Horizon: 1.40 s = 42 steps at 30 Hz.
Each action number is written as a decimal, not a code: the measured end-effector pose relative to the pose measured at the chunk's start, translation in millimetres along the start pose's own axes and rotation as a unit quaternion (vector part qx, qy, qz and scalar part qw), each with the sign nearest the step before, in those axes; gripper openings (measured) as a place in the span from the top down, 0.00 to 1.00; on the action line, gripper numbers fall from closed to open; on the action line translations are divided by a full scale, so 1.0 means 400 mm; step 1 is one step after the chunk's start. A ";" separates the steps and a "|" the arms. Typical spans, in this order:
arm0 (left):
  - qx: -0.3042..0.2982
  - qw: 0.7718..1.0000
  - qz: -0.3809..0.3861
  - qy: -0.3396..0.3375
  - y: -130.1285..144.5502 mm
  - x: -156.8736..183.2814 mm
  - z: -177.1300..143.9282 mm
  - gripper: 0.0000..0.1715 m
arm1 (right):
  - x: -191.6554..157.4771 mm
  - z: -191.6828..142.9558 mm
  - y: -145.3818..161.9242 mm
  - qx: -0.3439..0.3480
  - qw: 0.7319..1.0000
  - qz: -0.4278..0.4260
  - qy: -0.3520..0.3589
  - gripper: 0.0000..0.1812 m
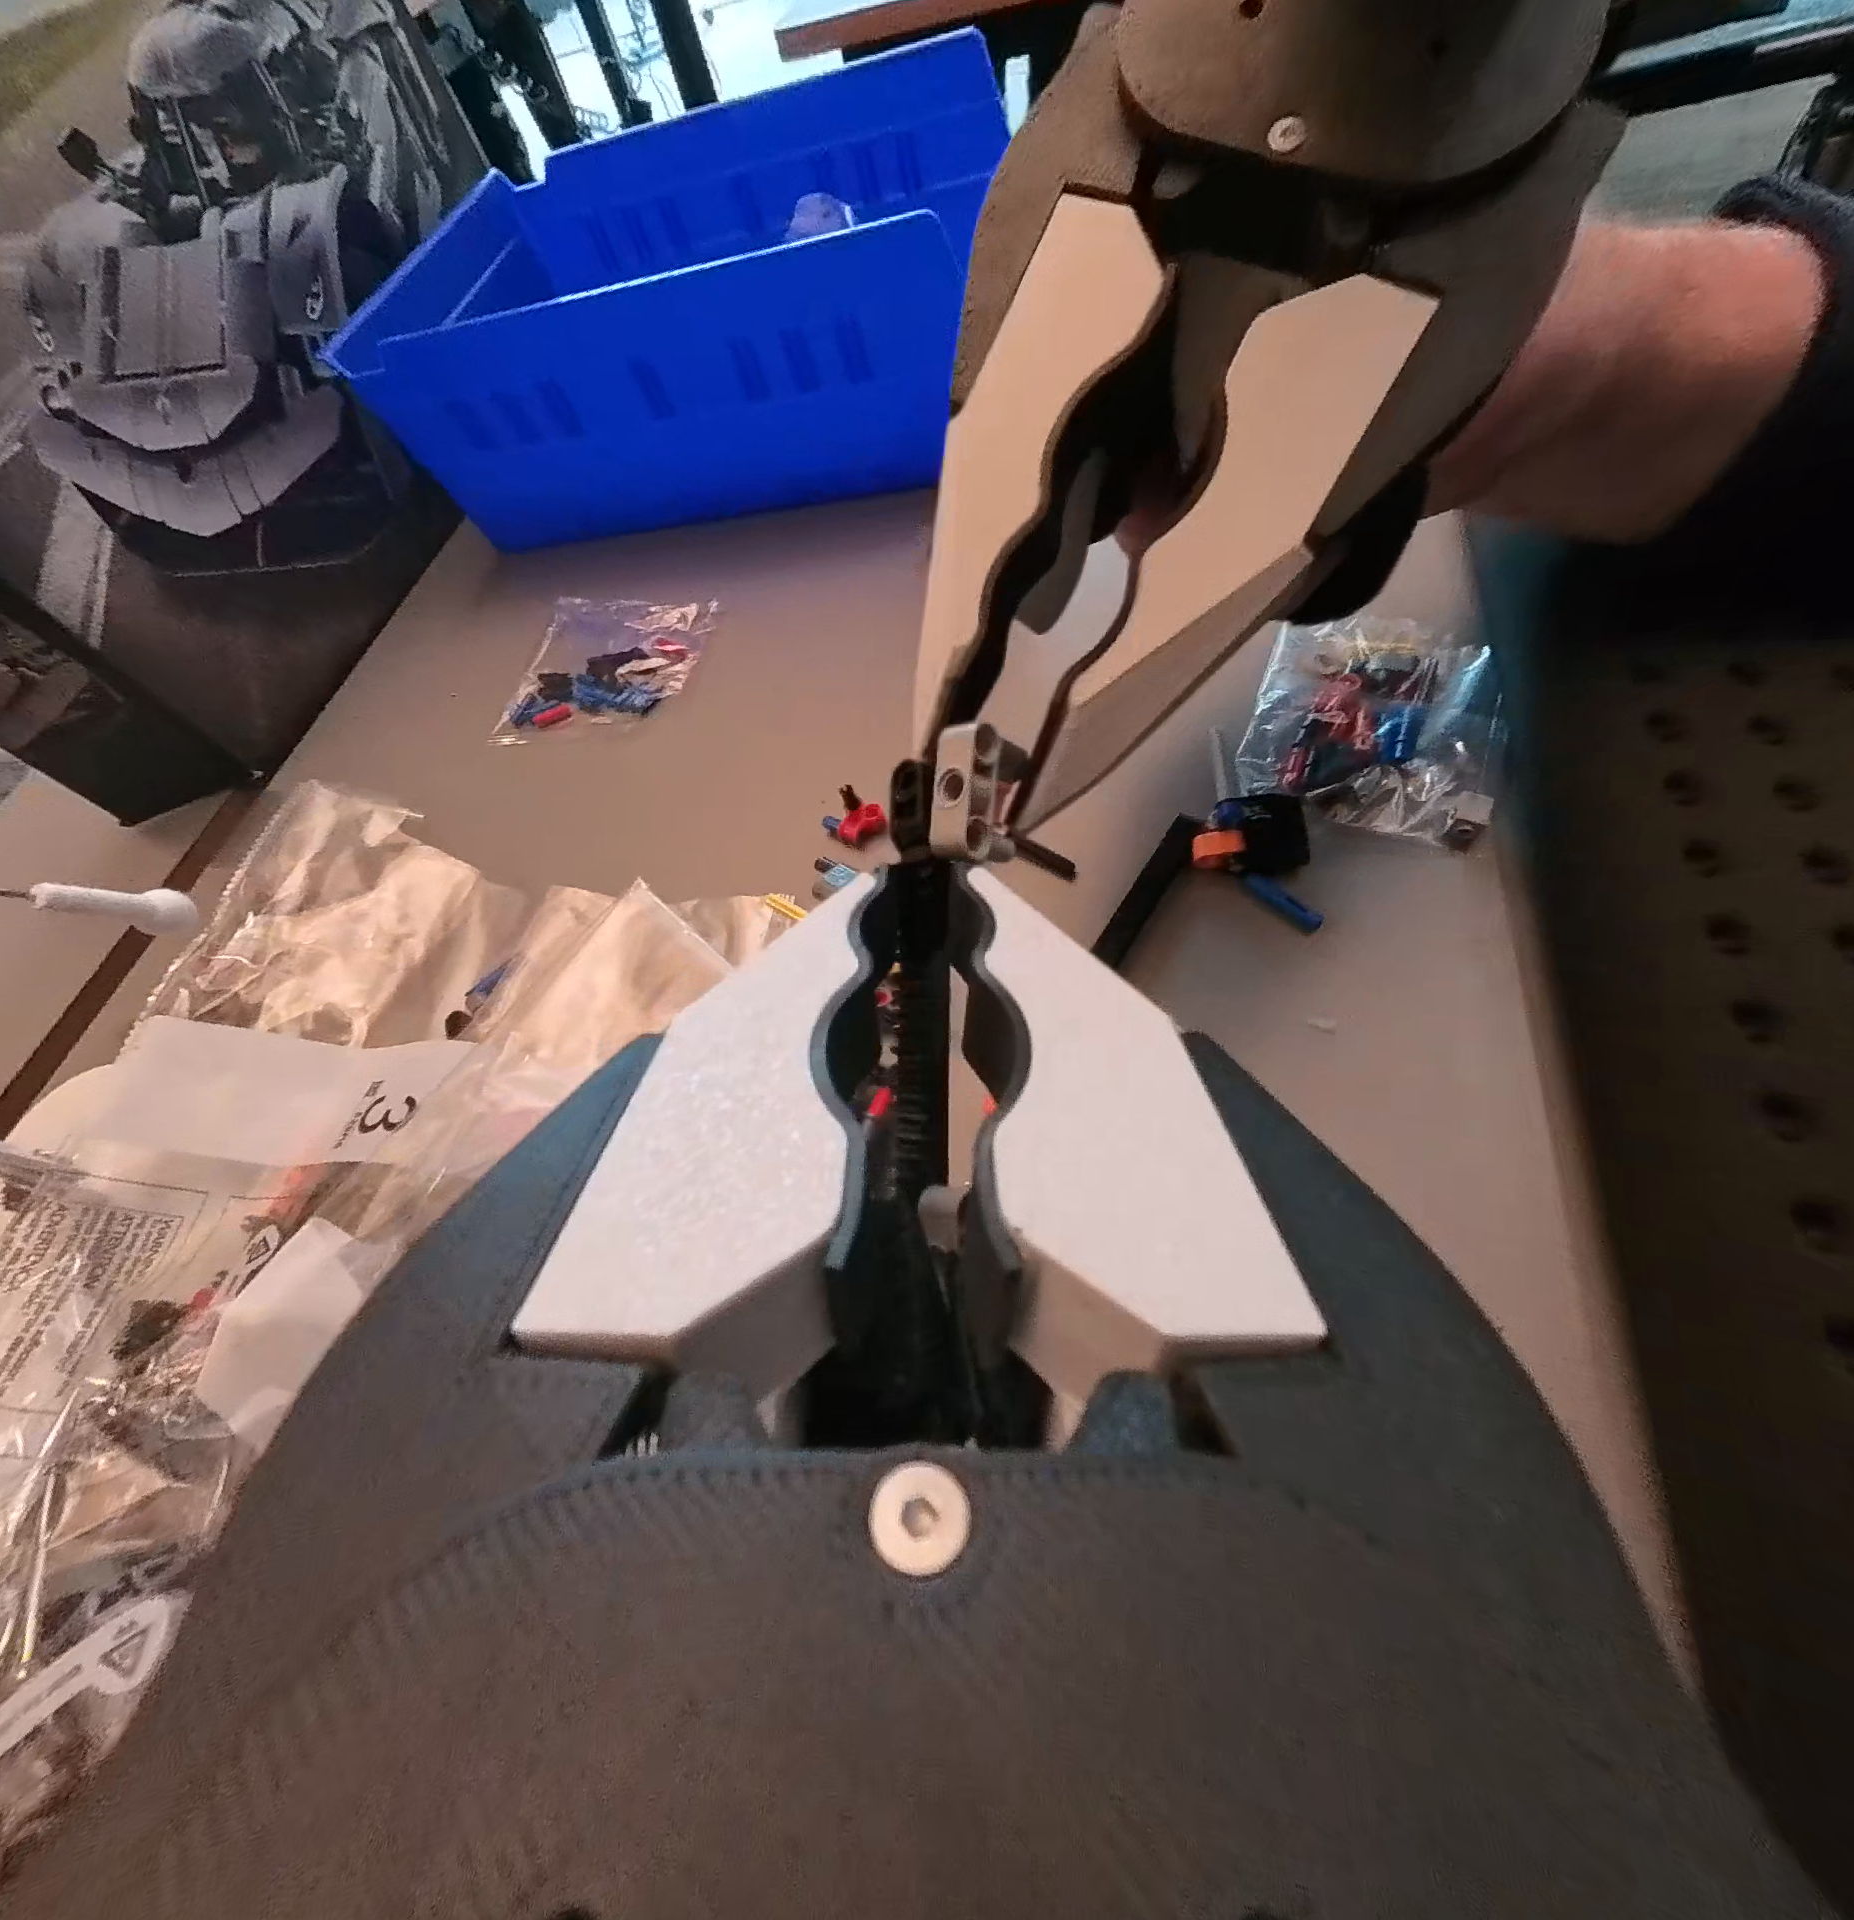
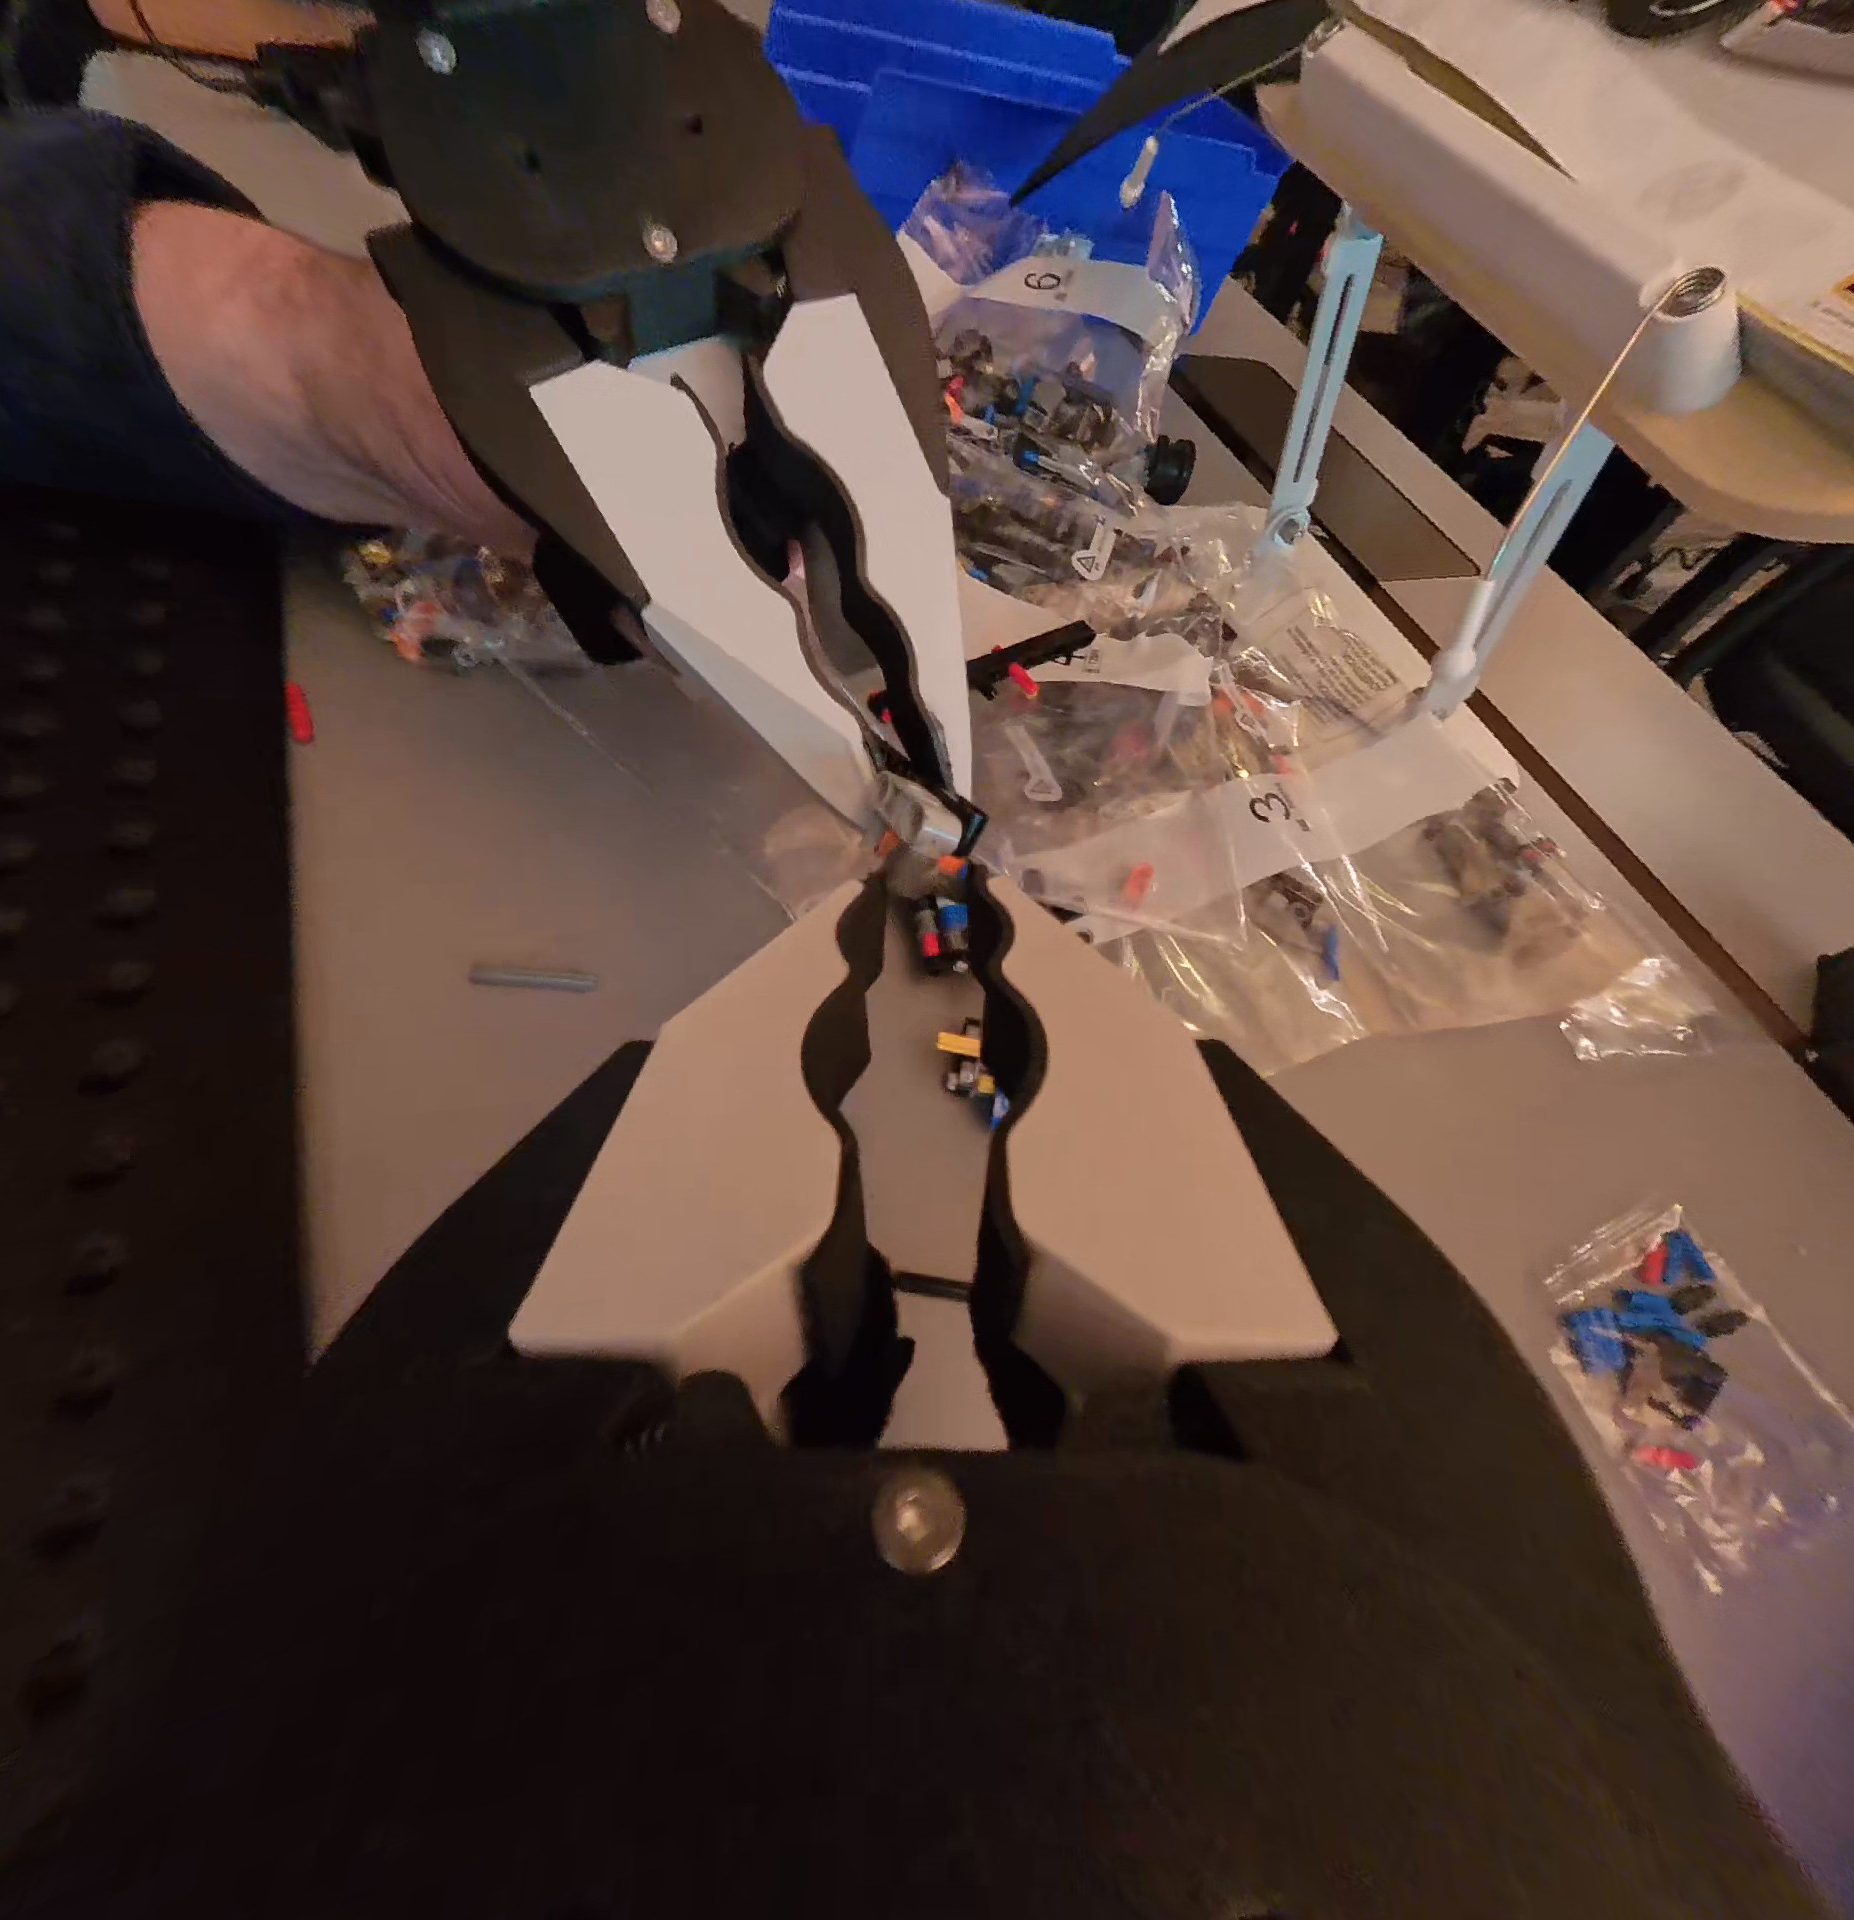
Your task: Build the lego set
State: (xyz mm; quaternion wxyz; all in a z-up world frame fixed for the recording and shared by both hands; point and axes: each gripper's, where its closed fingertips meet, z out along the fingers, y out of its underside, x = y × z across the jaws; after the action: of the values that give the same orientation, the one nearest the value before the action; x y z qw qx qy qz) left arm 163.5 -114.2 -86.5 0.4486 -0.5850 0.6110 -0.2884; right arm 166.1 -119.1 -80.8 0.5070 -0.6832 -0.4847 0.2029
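Note:
In the left wrist view my left gripper (image 1: 918, 883) is shut on a long black beam (image 1: 921, 1049) that runs up between its fingers and sticks out past the tips. My right gripper (image 1: 980, 774) comes down from above, shut on a light grey connector (image 1: 959, 805) with a black pin (image 1: 1042, 857) sticking out. The connector touches the beam's top end. In the right wrist view my right gripper (image 2: 928, 883) meets the left gripper (image 2: 923, 800) tip to tip. The grey connector (image 2: 907, 821) and the black beam (image 2: 902, 722) show there, blurred.
A blue bin (image 1: 674, 395) and the set's box (image 1: 175, 364) stand at the back. Bags of parts (image 1: 606, 675) (image 1: 1370, 717) (image 2: 1318, 831) (image 2: 1671, 1351) lie around. Loose pieces (image 1: 855, 821), a small black assembly (image 1: 1250, 836) and a grey axle (image 2: 533, 978) lie on the table. A dark perforated mat (image 1: 1733, 935) sits beside them.

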 end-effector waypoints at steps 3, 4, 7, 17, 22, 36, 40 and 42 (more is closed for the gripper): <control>0.001 1.000 -0.016 0.008 0.000 0.004 0.004 0.95 | -0.002 -0.005 0.003 -0.010 1.000 -0.014 0.004 0.93; 0.003 1.000 -0.020 0.010 -0.002 0.004 0.004 0.95 | 0.000 -0.007 0.003 -0.011 1.000 -0.019 0.008 0.94; 0.011 0.999 -0.045 0.023 -0.005 0.005 0.004 0.95 | 0.005 -0.010 0.001 -0.018 0.999 -0.038 0.026 0.95; -0.006 0.999 -0.033 0.034 0.006 0.016 0.009 0.94 | 0.004 -0.012 0.005 -0.012 0.999 0.030 -0.010 0.98; -0.029 0.997 0.068 -0.015 0.008 0.015 0.014 0.81 | 0.014 -0.014 0.015 -0.007 0.996 0.084 -0.026 1.00; -0.043 0.986 0.156 -0.045 0.009 0.025 0.017 0.97 | -0.004 -0.028 -0.018 0.038 0.995 0.078 -0.053 0.99; -0.039 0.981 0.178 -0.059 0.004 0.020 0.014 0.96 | -0.017 -0.034 -0.039 0.067 0.990 0.092 -0.081 0.93; -0.039 0.980 0.184 -0.064 0.002 0.019 0.013 0.96 | -0.019 -0.035 -0.042 0.070 0.990 0.089 -0.083 0.91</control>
State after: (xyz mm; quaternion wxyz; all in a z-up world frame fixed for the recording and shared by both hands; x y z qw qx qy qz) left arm 168.3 -120.5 -90.8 0.5089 -0.4968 0.6891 -0.1392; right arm 165.9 -132.6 -61.9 0.4913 -0.6674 -0.4472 0.3363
